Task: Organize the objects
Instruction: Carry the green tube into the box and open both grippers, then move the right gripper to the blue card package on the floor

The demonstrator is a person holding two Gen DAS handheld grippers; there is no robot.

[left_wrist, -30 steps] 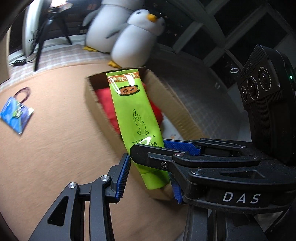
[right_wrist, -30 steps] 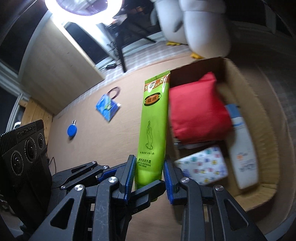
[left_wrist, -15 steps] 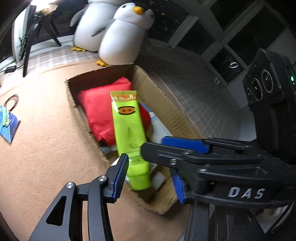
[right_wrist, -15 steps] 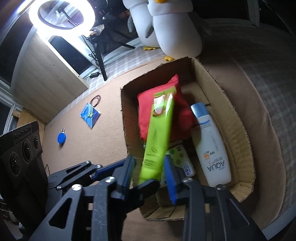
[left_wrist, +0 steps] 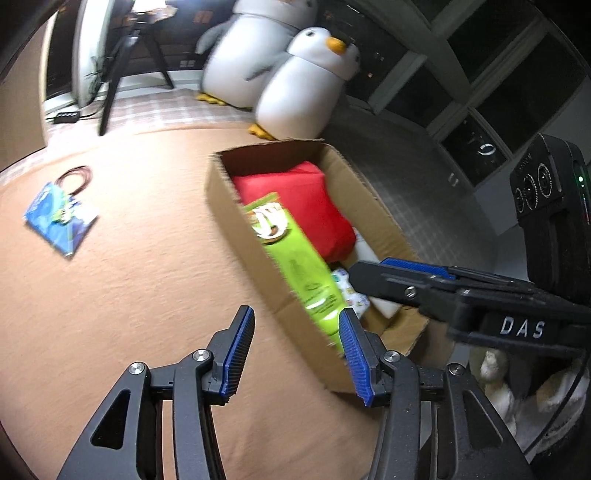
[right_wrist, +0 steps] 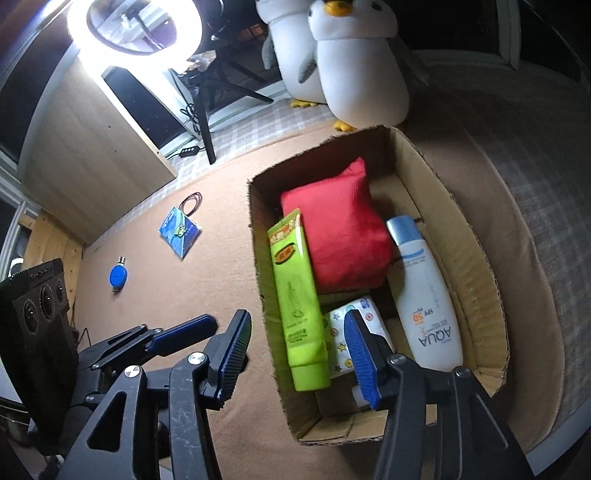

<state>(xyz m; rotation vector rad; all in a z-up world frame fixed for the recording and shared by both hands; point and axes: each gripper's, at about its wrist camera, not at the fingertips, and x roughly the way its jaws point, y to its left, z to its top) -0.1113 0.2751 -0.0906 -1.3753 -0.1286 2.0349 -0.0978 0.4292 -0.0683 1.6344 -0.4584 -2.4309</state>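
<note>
Right gripper (right_wrist: 299,354) fingers were spread wide, empty, straddling the near-left wall of the cardboard box (right_wrist: 476,258). Left gripper (left_wrist: 293,349) was also apart, holding nothing. Green tube (right_wrist: 299,295) lay inside the box along its left wall, beside the red pouch (right_wrist: 340,240). Best next move: lift straight up, clear the wall, then go for the blue packet (right_wrist: 180,230) on the mat.

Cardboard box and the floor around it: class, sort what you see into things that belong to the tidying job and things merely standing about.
Part of the job:
cardboard box
green tube in the box
red pouch in the box
white bottle in the box
patterned packet in the box
blue packet on the carpet
blue tag on the carpet

Just there:
plush penguins
ring light
</note>
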